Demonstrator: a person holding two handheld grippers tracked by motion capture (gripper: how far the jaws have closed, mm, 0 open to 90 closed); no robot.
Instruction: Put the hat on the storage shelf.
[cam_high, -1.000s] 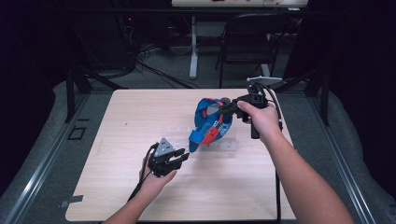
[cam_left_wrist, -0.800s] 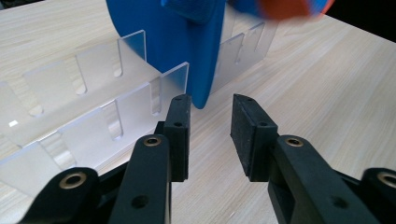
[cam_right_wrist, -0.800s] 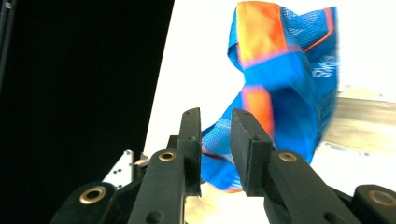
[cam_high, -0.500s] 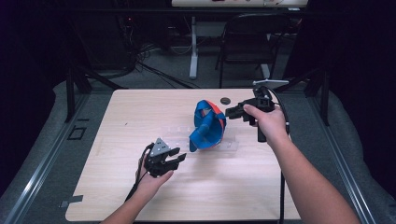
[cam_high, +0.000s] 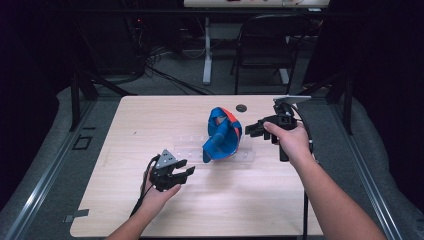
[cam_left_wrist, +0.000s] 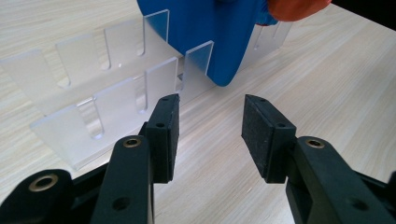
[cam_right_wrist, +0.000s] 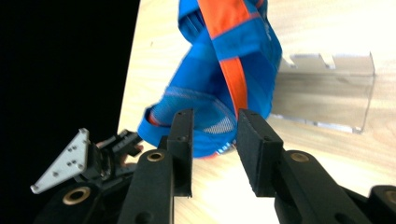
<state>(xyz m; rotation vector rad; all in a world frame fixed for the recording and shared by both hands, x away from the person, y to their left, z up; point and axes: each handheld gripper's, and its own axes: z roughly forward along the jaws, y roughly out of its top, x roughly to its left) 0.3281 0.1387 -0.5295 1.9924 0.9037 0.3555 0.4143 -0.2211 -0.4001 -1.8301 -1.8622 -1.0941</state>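
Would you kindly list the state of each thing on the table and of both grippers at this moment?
Blue cap: standing on edge in the rack, orange stripe on top, held by neither gripper.
Clear slotted rack: flat on the table, cap in one end.
Left gripper: open, jaws just opening, nothing between them.
Right gripper: open, jaws just opening, beside the cap, not touching it.
Small dark disc: lying flat, apart from the rest.

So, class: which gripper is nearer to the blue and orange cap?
Right. The right gripper sits just beside the blue and orange cap, jaws open, not touching. The left gripper lies farther off, nearer the person.
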